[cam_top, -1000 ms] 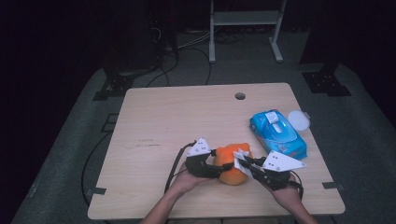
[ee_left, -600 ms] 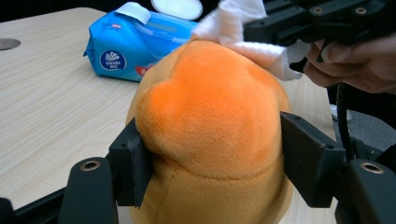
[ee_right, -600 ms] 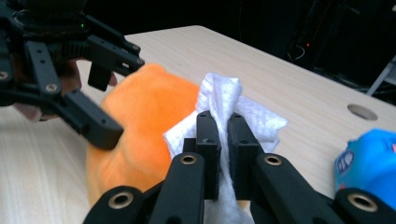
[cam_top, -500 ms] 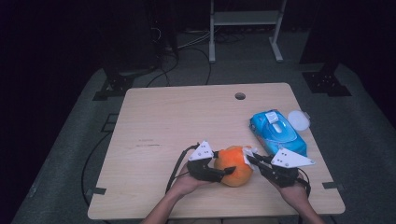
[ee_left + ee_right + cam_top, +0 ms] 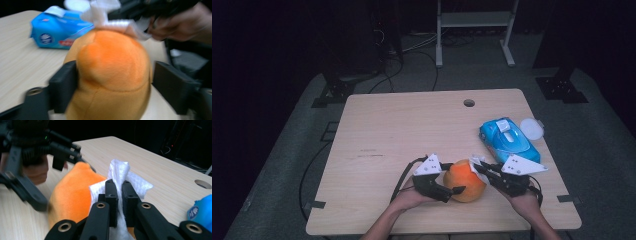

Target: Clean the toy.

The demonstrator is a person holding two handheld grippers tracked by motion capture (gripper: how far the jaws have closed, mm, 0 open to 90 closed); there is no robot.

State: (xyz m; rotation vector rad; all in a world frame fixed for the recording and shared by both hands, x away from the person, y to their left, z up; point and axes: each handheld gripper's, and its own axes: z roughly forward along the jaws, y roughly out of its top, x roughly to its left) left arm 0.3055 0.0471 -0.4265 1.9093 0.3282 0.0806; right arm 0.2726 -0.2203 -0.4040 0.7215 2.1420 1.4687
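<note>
Wiping step in hand, by the look of it: orange plush toy (image 5: 464, 180) sits on the wooden surface (image 5: 412, 125) near its 6 o'clock edge, between both tongs. Right tongs (image 5: 119, 185) clenched tight on a white wipe (image 5: 119, 173), pressed against the toy's side at about 2 o'clock. Left tongs (image 5: 113, 82) around the toy, jaws just been opening, the toy between them; right-hand pad clear of the plush with a gap, left-hand pad at the plush but, blurred as it is, hard to say if pressing, so counted as let go. Next move likely calls for steadying the toy again, then rubbing the wipe over the fur without pushing the toy away. Both hands low at the near edge, left hand (image 5: 409, 197) reaching in from 8 o'clock, right hand (image 5: 527, 200) from 4 o'clock, tongs pointing toward each other. Blue wipes pack (image 5: 508, 140) at 2 o'clock of the toy, well apart.
</note>
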